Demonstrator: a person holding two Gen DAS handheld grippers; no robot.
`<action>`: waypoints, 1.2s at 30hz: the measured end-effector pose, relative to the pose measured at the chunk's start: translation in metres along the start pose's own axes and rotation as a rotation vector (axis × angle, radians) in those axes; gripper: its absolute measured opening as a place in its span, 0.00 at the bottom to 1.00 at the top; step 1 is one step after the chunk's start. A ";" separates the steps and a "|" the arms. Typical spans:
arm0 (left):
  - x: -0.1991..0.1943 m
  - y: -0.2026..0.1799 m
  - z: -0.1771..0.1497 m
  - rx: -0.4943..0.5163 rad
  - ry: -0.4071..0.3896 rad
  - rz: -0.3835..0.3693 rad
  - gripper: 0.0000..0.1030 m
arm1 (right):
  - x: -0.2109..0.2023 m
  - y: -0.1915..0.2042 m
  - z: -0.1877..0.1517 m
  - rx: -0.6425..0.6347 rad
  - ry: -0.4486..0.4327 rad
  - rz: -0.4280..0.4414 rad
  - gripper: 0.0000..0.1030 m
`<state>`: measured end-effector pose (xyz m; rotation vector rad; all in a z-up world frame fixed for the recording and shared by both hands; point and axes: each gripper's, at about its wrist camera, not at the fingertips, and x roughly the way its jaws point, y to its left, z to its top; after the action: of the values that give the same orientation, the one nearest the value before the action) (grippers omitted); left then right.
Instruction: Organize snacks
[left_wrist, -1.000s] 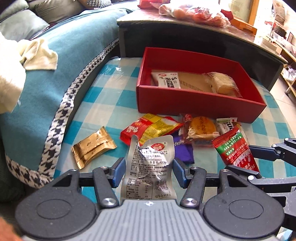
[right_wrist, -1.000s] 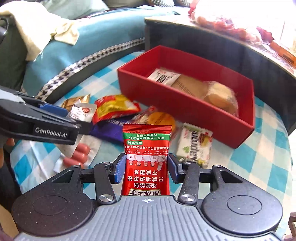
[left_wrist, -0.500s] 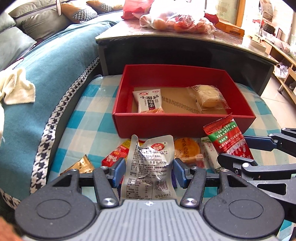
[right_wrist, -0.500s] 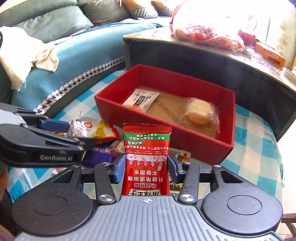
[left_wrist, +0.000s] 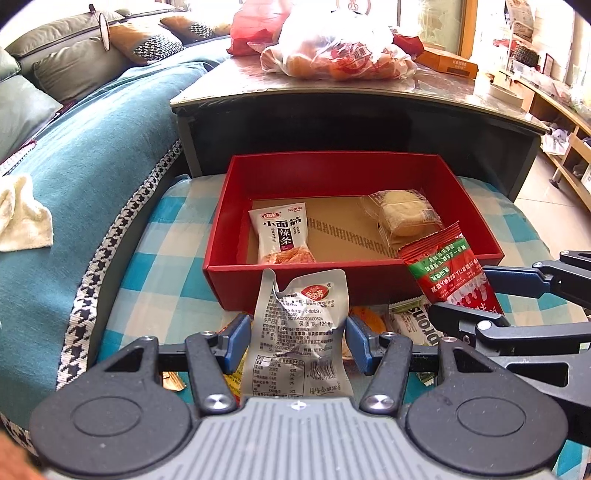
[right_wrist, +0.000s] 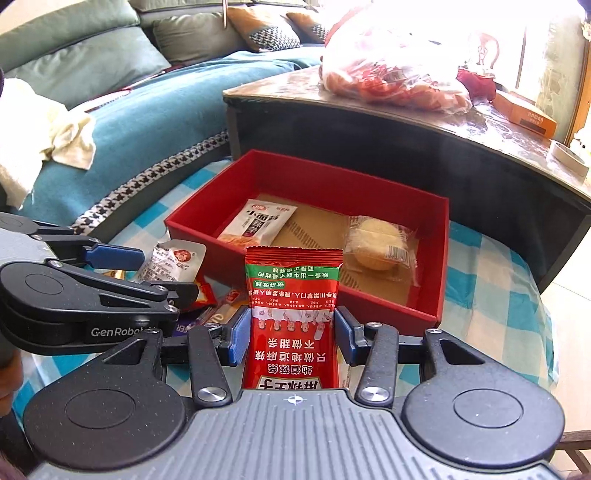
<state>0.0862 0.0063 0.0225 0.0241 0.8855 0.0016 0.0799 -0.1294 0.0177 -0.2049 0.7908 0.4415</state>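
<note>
the left gripper clamps a crumpled silver packet, and the right gripper clamps a red snack packet. both hang just before the red box, which holds two snacks.

Left gripper and right gripper both clamped, tilted downward.

Silver packet: crinkled foil, red round logo, upright, raised before the red box.
Red packet: red-green-white, upright, print upside down.
Red box: open, holding a white spicy-strip packet and a clear-wrapped cake.
</note>
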 end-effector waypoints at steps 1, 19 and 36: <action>0.000 0.000 0.001 0.001 -0.002 0.001 0.85 | 0.000 -0.001 0.001 0.001 -0.002 -0.001 0.54; 0.015 -0.011 0.038 0.023 -0.046 0.033 0.84 | 0.009 -0.021 0.025 0.025 -0.043 -0.035 0.54; 0.067 -0.009 0.083 0.011 -0.026 0.074 0.84 | 0.056 -0.045 0.058 0.027 -0.039 -0.061 0.54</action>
<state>0.1925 -0.0035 0.0228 0.0668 0.8582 0.0656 0.1719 -0.1328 0.0181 -0.1941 0.7496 0.3759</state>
